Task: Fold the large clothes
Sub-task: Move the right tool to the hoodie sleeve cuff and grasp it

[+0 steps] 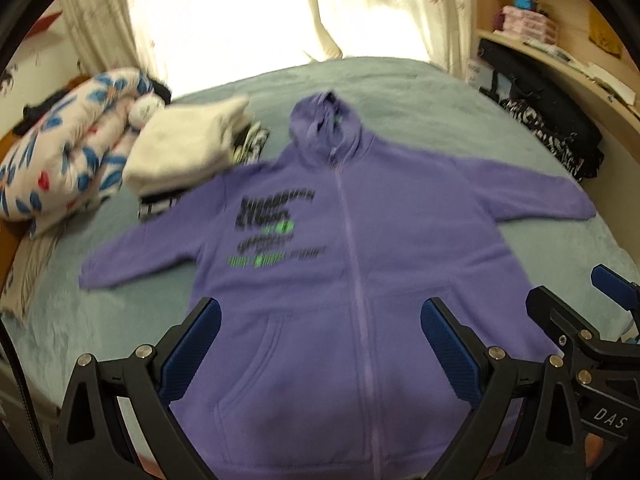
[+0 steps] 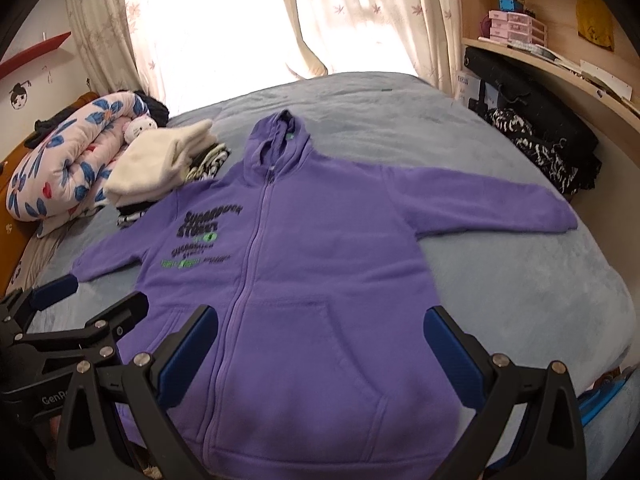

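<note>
We see a purple zip-front fleece hoodie [image 2: 320, 264] spread flat, front up, on the grey-blue bed [image 2: 520, 280], our left gripper [image 1: 320, 344] and right gripper [image 2: 320, 344] both gaping wide, empty, seemingly hovering above its hem.

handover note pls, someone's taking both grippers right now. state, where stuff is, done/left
Left gripper: open, empty, above the hoodie's lower front.
Right gripper: open, empty, also above the lower front, beside the left one.
Purple hoodie: flat on the bed, front up, zipped, both sleeves spread out, hood pointing to the window.
Folded pile, cream piece on top, lies by the hoodie's printed-side shoulder; rolled floral quilt behind it.
Done: hoodie laid out; no fold in it yet.
Left: probably fold the sleeves in, then the body, then add it to the pile.
</note>
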A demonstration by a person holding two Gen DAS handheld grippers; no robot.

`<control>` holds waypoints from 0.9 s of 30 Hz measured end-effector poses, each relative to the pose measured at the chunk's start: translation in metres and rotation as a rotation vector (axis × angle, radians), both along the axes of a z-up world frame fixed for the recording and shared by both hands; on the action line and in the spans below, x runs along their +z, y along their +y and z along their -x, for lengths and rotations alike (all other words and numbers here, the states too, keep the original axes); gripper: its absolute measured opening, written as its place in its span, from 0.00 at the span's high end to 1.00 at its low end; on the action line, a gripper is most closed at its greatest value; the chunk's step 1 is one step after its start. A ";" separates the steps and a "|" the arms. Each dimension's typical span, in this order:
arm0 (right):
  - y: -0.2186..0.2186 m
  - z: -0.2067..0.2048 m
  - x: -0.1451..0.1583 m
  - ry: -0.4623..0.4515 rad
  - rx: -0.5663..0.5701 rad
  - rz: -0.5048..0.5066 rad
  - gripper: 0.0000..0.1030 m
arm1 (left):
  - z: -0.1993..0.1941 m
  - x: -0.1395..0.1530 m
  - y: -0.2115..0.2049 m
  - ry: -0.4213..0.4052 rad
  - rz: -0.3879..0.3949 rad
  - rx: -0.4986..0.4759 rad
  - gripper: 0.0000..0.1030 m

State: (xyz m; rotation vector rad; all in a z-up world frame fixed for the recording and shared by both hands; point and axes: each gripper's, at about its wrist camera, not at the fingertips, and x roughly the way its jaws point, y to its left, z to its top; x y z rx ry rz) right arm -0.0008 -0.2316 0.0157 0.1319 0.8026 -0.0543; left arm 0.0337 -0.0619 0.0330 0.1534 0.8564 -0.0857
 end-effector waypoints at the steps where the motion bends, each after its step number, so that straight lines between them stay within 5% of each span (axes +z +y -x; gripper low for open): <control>1: -0.004 -0.003 0.005 -0.014 -0.009 0.013 0.00 | -0.005 0.008 -0.006 -0.023 0.008 -0.011 0.04; 12: -0.073 -0.035 0.054 -0.121 -0.081 0.084 0.00 | -0.048 0.055 -0.063 -0.253 0.026 -0.093 0.04; 20: -0.143 -0.065 0.053 -0.100 -0.183 0.097 0.00 | -0.105 0.052 -0.113 -0.194 0.131 -0.185 0.04; 27: -0.226 -0.097 0.008 -0.004 -0.288 0.053 0.00 | -0.159 0.016 -0.170 -0.126 0.204 -0.218 0.04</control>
